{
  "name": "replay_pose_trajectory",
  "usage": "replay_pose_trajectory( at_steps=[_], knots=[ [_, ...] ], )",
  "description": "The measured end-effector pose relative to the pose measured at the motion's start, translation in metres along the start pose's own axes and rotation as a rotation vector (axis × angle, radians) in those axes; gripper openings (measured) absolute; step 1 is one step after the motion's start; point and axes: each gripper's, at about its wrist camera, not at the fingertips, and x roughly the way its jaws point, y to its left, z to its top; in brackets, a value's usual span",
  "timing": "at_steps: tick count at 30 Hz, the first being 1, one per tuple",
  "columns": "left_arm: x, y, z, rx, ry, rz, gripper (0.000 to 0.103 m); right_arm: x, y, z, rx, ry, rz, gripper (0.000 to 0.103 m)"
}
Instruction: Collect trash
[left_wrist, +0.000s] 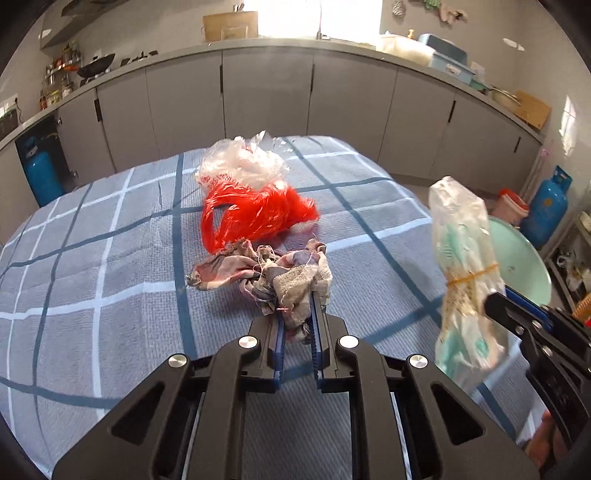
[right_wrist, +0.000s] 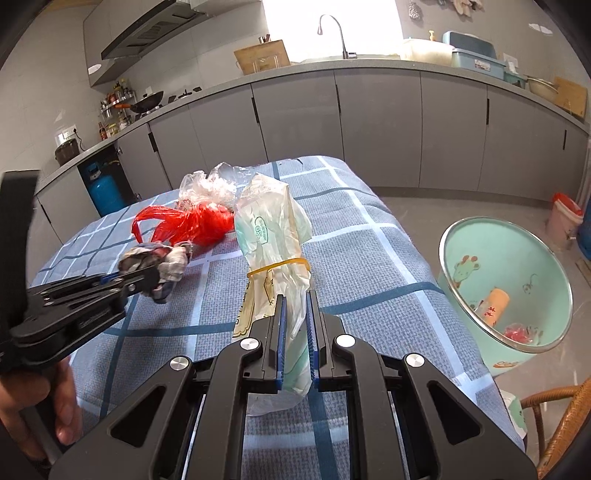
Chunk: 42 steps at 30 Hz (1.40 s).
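A crumpled checked rag (left_wrist: 280, 275) lies on the blue plaid tablecloth (left_wrist: 110, 258), and my left gripper (left_wrist: 298, 302) is shut on its near end. The same rag (right_wrist: 162, 264) and left gripper (right_wrist: 142, 278) show at the left of the right wrist view. My right gripper (right_wrist: 295, 299) is shut on a rolled plastic packet (right_wrist: 275, 236) bound by a yellow rubber band and holds it above the table. That packet (left_wrist: 463, 266) hangs at the right in the left wrist view. A red plastic bag (left_wrist: 255, 212) and a clear plastic bag (left_wrist: 243, 162) lie behind the rag.
A mint green bin (right_wrist: 517, 266) stands on the floor right of the table, with some trash inside. Grey kitchen cabinets (right_wrist: 369, 122) run behind the table. A wicker chair (right_wrist: 565, 417) is at the lower right. A blue gas cylinder (left_wrist: 546, 206) stands by the wall.
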Motion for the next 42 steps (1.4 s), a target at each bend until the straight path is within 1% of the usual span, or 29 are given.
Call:
replay_pose_trajectory(
  at_steps=[9,21,31,42],
  knots=[
    [-0.041,-0.019,-0.008,0.061,-0.070,-0.003,0.012,-0.021,-0.002,0.002,0.002,-0.037,-0.015,0.012],
    [-0.073,-0.038,-0.007,0.105,-0.134,0.016,0.012,-0.048,-0.009,0.003,0.016,-0.090,-0.025,0.012],
    [-0.087,-0.056,-0.006,0.142,-0.180,0.040,0.012,-0.058,-0.021,0.001,0.044,-0.114,-0.028,0.012],
    [-0.086,-0.071,-0.001,0.174,-0.190,0.038,0.012,-0.063,-0.040,-0.003,0.091,-0.126,-0.042,0.012]
  ],
)
